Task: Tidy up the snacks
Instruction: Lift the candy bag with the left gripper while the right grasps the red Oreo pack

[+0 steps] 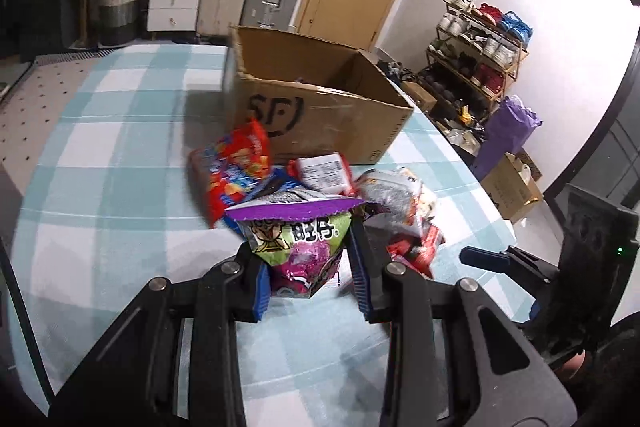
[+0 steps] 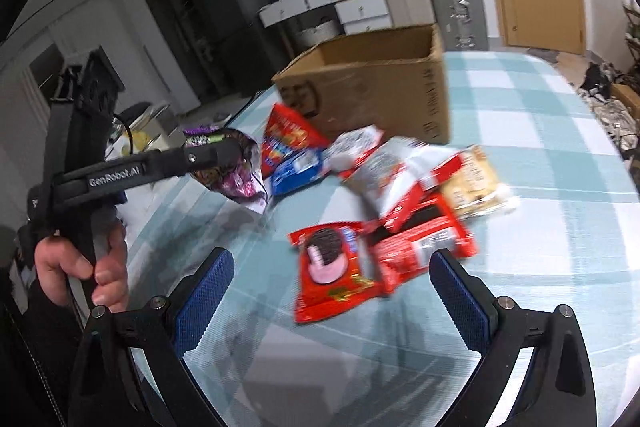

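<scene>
Over the table (image 1: pixel 100 131) | left gripper (image 1: pixel 306 267) pinching purple-green snack bag (image 1: pixel 296 239), right gripper (image 2: pixel 332 287) jaws wide, empty | risk: crinkly bag slipping before cardboard box (image 1: pixel 320 107) at 12 o'clock

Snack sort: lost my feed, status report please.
Left tool shut on purple snack bag, lifted. Right tool open, empty, over red cookie pack. Cardboard box open; pile in front.

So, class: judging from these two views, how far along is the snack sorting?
Done: nothing visible inside the cardboard box, though its floor is hidden. In hand: the left gripper clamps the purple-green snack bag. Left: the snack pile on the table; the right gripper is open.
</scene>
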